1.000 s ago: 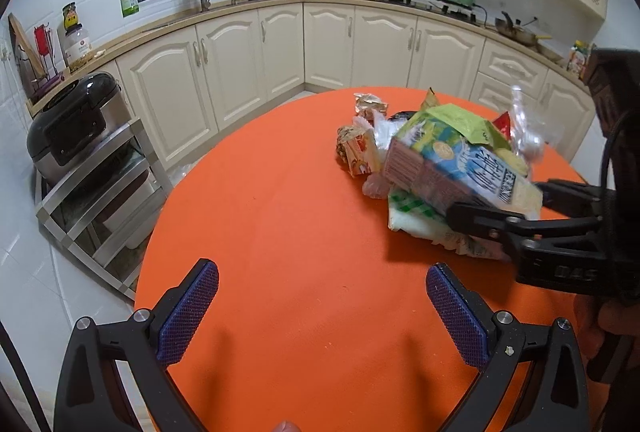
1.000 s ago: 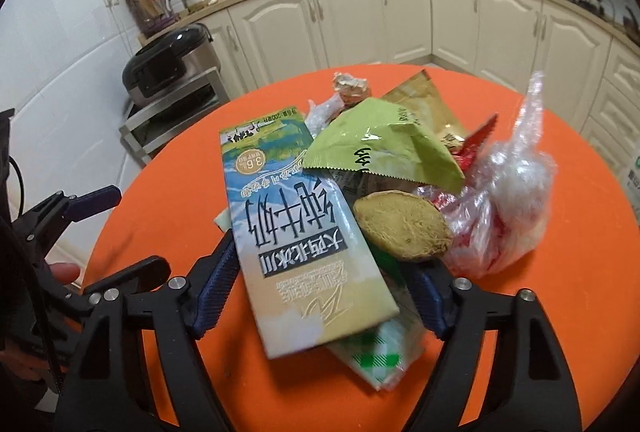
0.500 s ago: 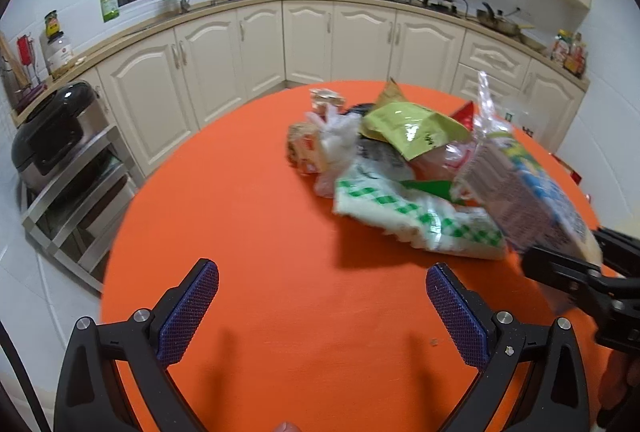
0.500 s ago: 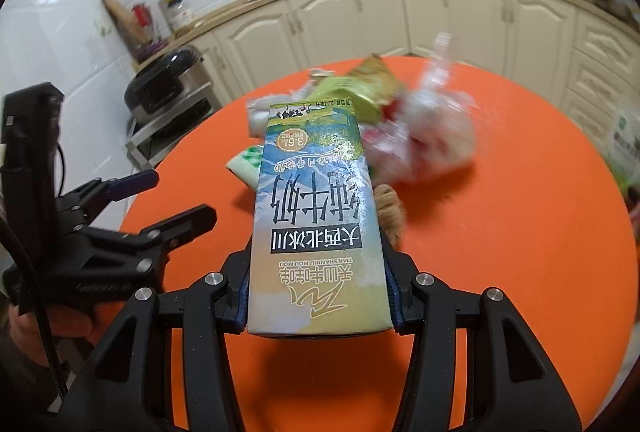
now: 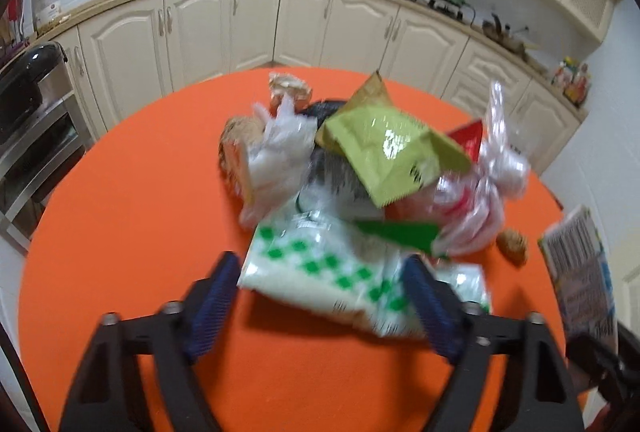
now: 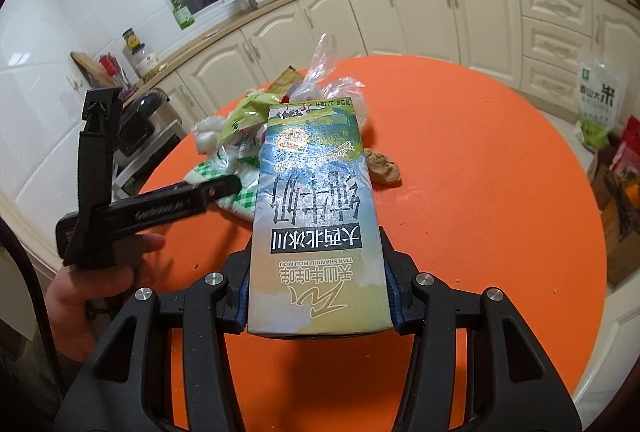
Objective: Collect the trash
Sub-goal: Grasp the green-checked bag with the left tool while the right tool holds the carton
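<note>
A heap of trash lies on the round orange table (image 5: 120, 216): a white bag with green checks (image 5: 320, 272), a green snack pouch (image 5: 384, 148), clear plastic bags (image 5: 492, 168), a brown lump (image 5: 512, 250). My left gripper (image 5: 320, 296) is open, its jaws on either side of the checked bag's near end. My right gripper (image 6: 318, 296) is shut on a milk carton (image 6: 316, 216) and holds it lifted off the table, away from the heap. The carton also shows at the right edge of the left wrist view (image 5: 580, 272).
Cream kitchen cabinets (image 5: 256, 24) curve behind the table. A black cooker on a metal rack (image 5: 24, 88) stands at the left. A rice bag (image 6: 600, 96) and boxes sit on the floor beyond the table's right edge.
My right gripper closed on the milk carton and lifted it out of the heap, back to the right. My left gripper moved forward to the checked bag and narrowed a little.
</note>
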{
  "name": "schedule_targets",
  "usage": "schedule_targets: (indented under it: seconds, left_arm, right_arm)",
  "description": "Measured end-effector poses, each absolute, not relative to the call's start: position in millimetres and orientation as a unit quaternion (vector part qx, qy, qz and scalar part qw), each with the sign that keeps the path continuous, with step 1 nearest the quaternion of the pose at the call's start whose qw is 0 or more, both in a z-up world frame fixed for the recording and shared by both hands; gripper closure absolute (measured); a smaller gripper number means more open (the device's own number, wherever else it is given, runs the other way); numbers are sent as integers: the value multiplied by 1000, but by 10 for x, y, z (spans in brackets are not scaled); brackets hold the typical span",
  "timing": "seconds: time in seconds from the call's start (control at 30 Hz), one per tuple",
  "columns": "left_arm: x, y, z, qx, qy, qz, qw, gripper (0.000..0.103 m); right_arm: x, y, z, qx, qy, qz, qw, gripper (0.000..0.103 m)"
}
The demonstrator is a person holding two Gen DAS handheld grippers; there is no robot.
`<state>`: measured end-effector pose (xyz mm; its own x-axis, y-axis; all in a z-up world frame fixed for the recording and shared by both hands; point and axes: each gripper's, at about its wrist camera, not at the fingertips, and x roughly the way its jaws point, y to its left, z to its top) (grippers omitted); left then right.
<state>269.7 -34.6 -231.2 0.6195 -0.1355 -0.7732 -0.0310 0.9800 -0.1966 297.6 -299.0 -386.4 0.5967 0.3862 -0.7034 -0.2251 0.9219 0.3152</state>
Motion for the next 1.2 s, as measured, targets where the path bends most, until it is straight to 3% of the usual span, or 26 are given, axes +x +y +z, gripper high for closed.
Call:
schedule_targets:
  seconds: [0.13,0.17,0.27,0.43,0.53,0.6,0.63,0.7,0.73,0.77,0.87,0.97,1.2]
  left_arm:
    - [2684,-284,-2310,-117,430,-59,893,50]
    - [2622,-266,-2282,-113,418,-63,899,62]
    - [2490,-140,-2207,-114,399,-66,907,76]
    - [2309,12,-2167,-117,392,-81,909,79]
    - [2287,52,-2222,-137,403,-83,901,75]
    - [2309,90,-2263,-136,412,-74,898,59]
    - [2318,108,-2286,-138,421,-69,894,37]
    - [2362,79,-2313,-146,423,-70,892,31]
    - [2341,63,-2289,-137,414,-69,897,35]
    - [2344,49,-2297,-134,419,-76,895,51]
    - [2339,24,-2250,-145,408,-82,898,73]
    - [2260,25,-2167,-133,389,-97,907,81]
    - [2087,-60,-2180,-129,359,-124,916,88]
  right_arm:
    - [2959,-2989,-3844,102,411,168,890,56]
    - [2945,-2977,-3843,103,410,166,891,56]
    - [2899,-2978,-3822,110,407,163,892,56]
    - [2801,-2966,-3801,118,403,163,893,56]
    - [2755,-2959,-3789,116,403,162,893,56]
    - [2713,-2958,-3781,119,400,162,894,56]
    - [2708,-2965,-3776,120,400,161,894,56]
    - [2703,-2988,-3773,122,401,160,894,56]
    - [2699,-2994,-3768,122,401,158,894,56]
    - [2698,-3002,-3762,122,400,156,895,56]
    - [2684,-3033,-3734,124,398,154,896,56]
    - [2666,-3049,-3723,125,398,151,896,56]
    - [2605,-3025,-3711,130,396,150,897,56]
